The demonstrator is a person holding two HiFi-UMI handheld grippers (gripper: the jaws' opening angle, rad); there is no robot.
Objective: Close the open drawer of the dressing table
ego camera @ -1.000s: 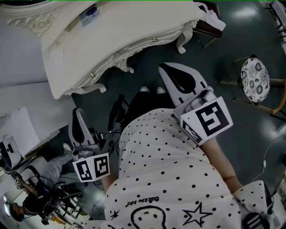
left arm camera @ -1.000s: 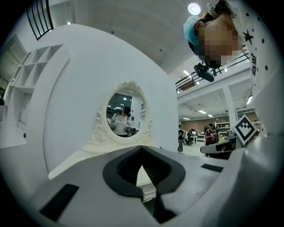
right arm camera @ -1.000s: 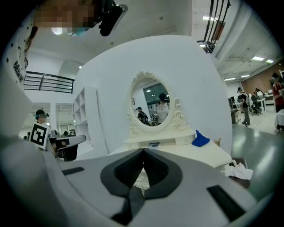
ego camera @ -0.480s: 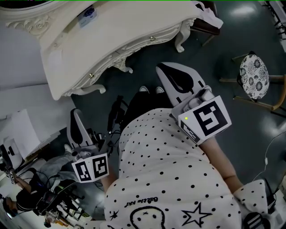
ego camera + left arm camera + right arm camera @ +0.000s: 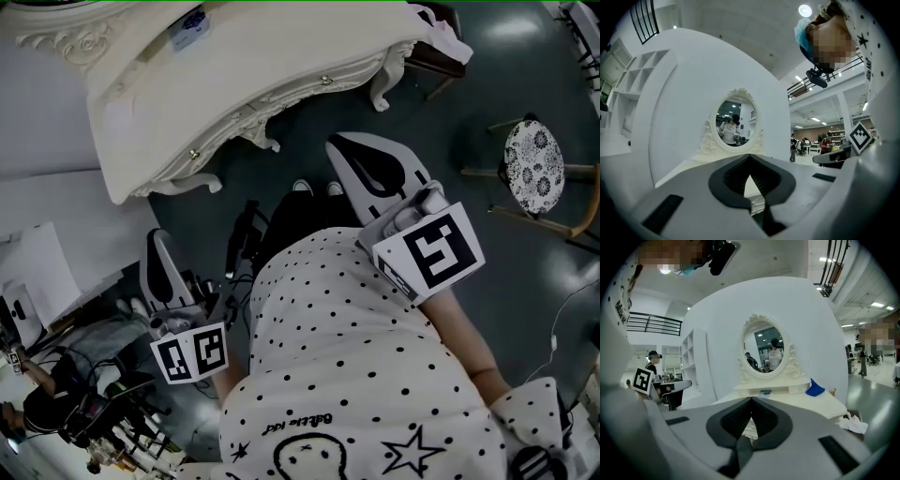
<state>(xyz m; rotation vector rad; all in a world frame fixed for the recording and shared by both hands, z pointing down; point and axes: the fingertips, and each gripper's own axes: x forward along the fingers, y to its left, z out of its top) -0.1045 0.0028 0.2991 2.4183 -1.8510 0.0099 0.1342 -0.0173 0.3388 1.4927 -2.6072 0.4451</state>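
Closest in, against the person's white polka-dot shirt (image 5: 356, 375), the white plastic left gripper (image 5: 161, 246) and the white plastic right gripper (image 5: 349, 150) are both clenched tip to tip with nothing between their pads. They point across dark floor toward the cream carved-wood dressing table (image 5: 234, 75) and are well apart from it. Its drawer fronts (image 5: 262, 117), each with a small metal knob (image 5: 194, 155), look flush under the overhanging top, though from this steep angle I can't be sure none stands out. That fits a drawer already pushed home, or an open one hidden from view. If one does stand proud, closed tips pressed squarely beside the knob should keep it from racking. Beyond rises the oval framed mirror (image 5: 764, 350).
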